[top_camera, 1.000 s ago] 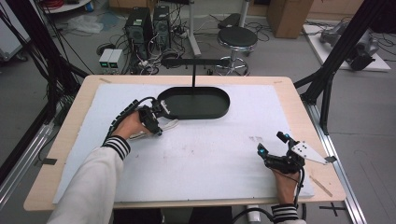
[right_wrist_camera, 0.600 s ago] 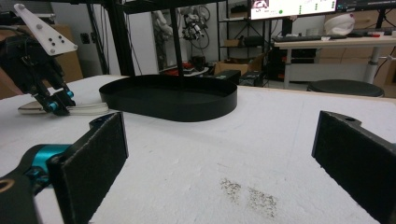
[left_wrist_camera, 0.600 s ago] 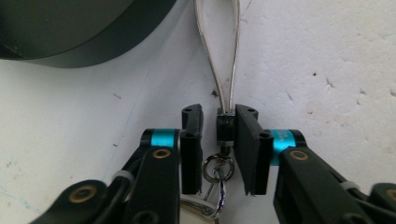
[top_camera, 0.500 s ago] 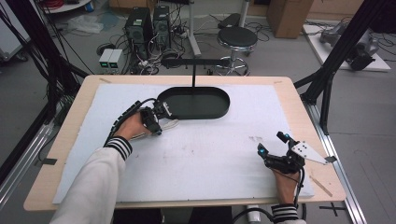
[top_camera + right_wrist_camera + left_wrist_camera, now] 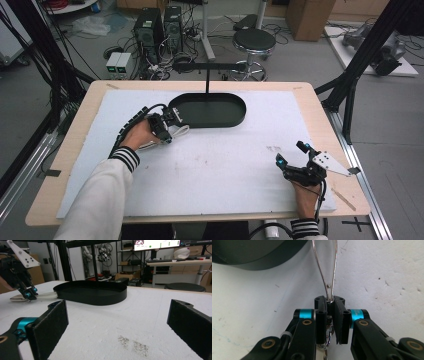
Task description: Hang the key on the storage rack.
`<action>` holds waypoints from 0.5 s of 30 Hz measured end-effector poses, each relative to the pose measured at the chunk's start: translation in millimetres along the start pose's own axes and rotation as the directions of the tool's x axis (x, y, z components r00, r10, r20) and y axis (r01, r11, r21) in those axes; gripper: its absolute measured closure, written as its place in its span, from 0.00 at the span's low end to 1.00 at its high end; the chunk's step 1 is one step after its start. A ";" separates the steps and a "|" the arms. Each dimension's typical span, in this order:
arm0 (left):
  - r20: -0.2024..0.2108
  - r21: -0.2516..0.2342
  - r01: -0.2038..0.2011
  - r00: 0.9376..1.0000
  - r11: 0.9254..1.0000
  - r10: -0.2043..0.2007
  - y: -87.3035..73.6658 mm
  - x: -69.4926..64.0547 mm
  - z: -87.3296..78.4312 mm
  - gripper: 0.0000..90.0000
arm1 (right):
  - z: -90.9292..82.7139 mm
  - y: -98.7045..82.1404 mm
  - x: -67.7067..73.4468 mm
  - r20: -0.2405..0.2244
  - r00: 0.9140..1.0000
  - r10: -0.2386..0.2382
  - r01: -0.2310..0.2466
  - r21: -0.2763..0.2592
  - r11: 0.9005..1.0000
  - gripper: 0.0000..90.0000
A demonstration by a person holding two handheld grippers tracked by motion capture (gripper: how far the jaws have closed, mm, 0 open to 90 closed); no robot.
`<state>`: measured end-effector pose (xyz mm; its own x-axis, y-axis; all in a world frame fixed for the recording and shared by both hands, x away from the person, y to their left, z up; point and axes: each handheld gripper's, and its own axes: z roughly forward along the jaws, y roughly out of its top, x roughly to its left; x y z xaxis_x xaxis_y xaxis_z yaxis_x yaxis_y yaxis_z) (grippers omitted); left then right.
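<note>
Tongs point(image 5: 327, 270) lie on the white bench point(image 5: 225, 165) just beside the black oval tray point(image 5: 210, 111), their two metal arms running away from the left tool point(image 5: 330, 305) toward the tray's rim. Left tool: jaws have just closed and now pinch the tongs' arms together. Right tool point(image 5: 292, 159): jaws wide apart, empty, resting near the bench's right edge, well apart from the tongs.
</note>
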<state>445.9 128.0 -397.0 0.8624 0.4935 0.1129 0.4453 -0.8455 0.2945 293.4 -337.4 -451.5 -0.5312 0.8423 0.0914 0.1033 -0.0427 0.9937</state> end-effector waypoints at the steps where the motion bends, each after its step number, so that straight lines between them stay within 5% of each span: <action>1: 0.001 -0.009 0.008 1.000 1.000 -0.008 -0.9 0.8 -2.0 0.90 | 0.0 0.0 0.0 0.000 1.000 0.000 0.000 0.000 1.000 0.03; 7: -0.042 -0.061 0.011 0.999 0.998 -0.014 -4.7 2.5 -13.3 0.90 | -0.1 0.0 0.3 0.001 1.000 -0.001 0.001 0.002 1.000 0.03; 15: -0.081 -0.157 0.046 0.995 0.987 -0.060 -8.1 4.7 -26.4 0.90 | 0.0 0.0 0.2 0.002 1.000 -0.001 0.001 0.001 1.000 0.03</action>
<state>440.0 142.5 -373.9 0.8119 0.5580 0.1718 0.4415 -0.7794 0.4445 293.3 -337.3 -451.4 -0.5299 0.8432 0.0907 0.1041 -0.0414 0.9937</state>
